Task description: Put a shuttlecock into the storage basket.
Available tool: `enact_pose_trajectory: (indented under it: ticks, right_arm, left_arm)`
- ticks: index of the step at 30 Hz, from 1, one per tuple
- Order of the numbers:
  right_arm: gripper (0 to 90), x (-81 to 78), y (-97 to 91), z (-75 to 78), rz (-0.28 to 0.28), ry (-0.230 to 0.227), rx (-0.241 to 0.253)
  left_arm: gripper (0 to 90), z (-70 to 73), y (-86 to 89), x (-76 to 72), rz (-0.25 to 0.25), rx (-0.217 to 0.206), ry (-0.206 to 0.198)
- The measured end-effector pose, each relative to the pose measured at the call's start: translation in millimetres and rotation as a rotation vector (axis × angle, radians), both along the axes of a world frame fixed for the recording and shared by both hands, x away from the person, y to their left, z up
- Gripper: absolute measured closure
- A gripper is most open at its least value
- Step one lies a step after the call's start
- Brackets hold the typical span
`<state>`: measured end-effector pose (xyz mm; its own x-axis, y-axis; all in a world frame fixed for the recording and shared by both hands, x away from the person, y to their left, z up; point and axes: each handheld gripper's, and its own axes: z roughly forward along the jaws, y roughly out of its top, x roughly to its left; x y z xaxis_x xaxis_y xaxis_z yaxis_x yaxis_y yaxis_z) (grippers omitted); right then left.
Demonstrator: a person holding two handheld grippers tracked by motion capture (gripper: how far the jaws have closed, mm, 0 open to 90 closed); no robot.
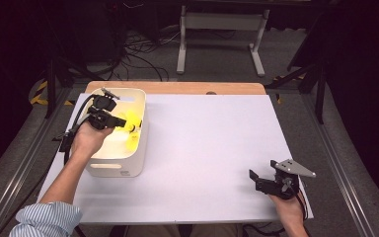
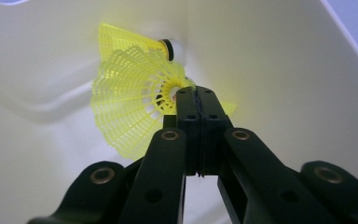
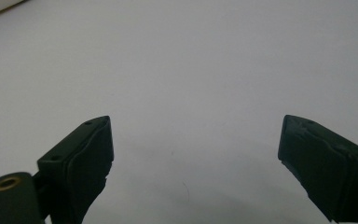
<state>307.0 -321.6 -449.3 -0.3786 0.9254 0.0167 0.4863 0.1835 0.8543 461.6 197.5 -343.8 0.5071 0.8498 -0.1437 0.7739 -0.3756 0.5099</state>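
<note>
**Count of items on the table, by kind.**
Two yellow shuttlecocks: one (image 2: 130, 109) in front, a second (image 2: 135, 46) behind it with its dark-banded cork against the wall. One white bin (image 1: 128, 168) holding both. Two hand-held grippers: a left gripper (image 2: 196, 95) and a right gripper (image 3: 196, 140). One white table sheet (image 1: 212, 148).

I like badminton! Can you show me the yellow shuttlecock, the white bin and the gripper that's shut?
yellow shuttlecock (image 2: 130, 100): left gripper view, mesh skirt.
white bin (image 1: 123, 168): high view, near outer wall.
left gripper (image 2: 196, 91): left gripper view, closed jaw tips.
</note>
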Motion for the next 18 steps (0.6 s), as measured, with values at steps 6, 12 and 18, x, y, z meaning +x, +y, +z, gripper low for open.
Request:
enact_pose_trajectory:
  ticks: [6, 12, 18]
  right_arm:
    - [11.0, 0.1, -0.6, -0.2, -0.002, 0.001, 0.002]
    - [11.1, 0.0, -0.2, -0.3, 0.001, 0.0, 0.0]
    - [11.2, 0.1, 0.0, -0.3, 0.002, 0.0, -0.001]
  left_arm:
    - [89.8, -2.3, -0.8, 2.2, -0.001, 0.001, 0.011]
    - [89.6, -4.1, -1.5, 3.5, 0.0, 0.004, 0.019]
    - [89.5, -5.1, -3.3, 4.5, -0.003, 0.002, 0.022]
